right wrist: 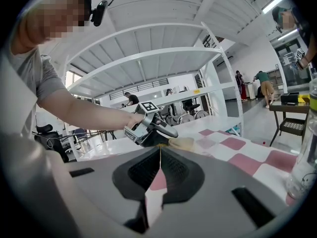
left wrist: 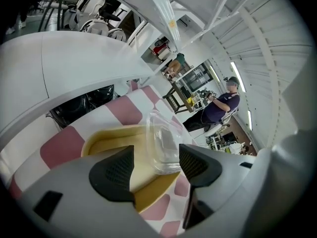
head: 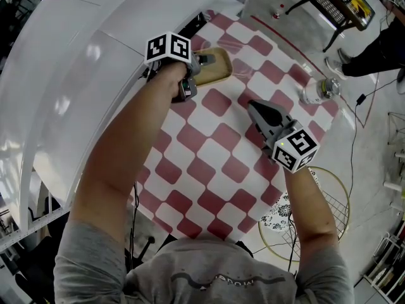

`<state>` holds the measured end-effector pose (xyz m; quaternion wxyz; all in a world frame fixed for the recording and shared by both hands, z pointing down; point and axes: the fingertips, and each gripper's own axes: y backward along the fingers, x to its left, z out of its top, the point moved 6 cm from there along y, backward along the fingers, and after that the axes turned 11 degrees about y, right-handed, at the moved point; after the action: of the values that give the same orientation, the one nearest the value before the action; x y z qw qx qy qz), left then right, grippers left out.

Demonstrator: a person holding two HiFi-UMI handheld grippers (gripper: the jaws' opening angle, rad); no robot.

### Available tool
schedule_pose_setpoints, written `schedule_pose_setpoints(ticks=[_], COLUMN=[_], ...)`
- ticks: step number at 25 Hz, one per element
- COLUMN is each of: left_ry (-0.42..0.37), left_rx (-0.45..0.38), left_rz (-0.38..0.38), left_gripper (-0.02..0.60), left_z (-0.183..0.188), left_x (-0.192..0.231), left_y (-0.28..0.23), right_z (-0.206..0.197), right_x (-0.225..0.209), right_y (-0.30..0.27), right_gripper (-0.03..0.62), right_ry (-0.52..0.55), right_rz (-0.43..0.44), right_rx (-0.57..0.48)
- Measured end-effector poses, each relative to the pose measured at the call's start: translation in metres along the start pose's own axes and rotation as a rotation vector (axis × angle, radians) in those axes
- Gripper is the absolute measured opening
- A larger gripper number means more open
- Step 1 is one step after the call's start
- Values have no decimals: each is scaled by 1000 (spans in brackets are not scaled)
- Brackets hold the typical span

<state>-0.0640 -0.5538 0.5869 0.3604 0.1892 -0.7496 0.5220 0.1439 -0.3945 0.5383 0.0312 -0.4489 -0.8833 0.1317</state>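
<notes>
My left gripper (head: 204, 60) hovers over a tan tray (head: 218, 68) at the far side of the red-and-white checkered table (head: 209, 170). In the left gripper view its jaws (left wrist: 156, 165) stand open and empty, just above the tray (left wrist: 106, 143). A clear plastic container (left wrist: 163, 143) rests on the tray's right rim, just beyond the pads. My right gripper (head: 252, 105) is shut over the middle of the cloth and holds nothing. In the right gripper view its pads (right wrist: 160, 165) meet, and the left gripper (right wrist: 148, 126) and tray (right wrist: 183, 143) show ahead.
A clear plastic bottle (head: 319, 90) stands at the table's right edge, also close on the right in the right gripper view (right wrist: 304, 157). A white curved shelf frame (head: 76, 75) borders the left. A round wire ring (head: 329, 214) lies on the floor, right. A person (left wrist: 223, 105) stands beyond.
</notes>
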Motion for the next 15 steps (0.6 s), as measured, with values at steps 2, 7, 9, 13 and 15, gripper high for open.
schedule_pose_setpoints(ticks=[2,7,9,13,15], left_ry=[3,-18,-30,-84,-100], left_rx=[1,24,29,16,-2], left_rz=[0,35,61,127,128], left_gripper=[273,272,272,150,102], left_z=[2,1,0,3,4], left_x=[-1,-2,-1,-1,-1], left_y=[-2,-6,-8,-9,-8], right_z=[-1,-1,-1,-2,-3], right_x=[-1,-1,-1,-4,-6], right_y=[1,2,2,4,6], right_gripper=[26,26,26,26,26], right_ry=[-4,-10,-12,-11,-15], right_rz=[0,-4,-5,-10,-15], right_rx=[0,-2,-3,3,6])
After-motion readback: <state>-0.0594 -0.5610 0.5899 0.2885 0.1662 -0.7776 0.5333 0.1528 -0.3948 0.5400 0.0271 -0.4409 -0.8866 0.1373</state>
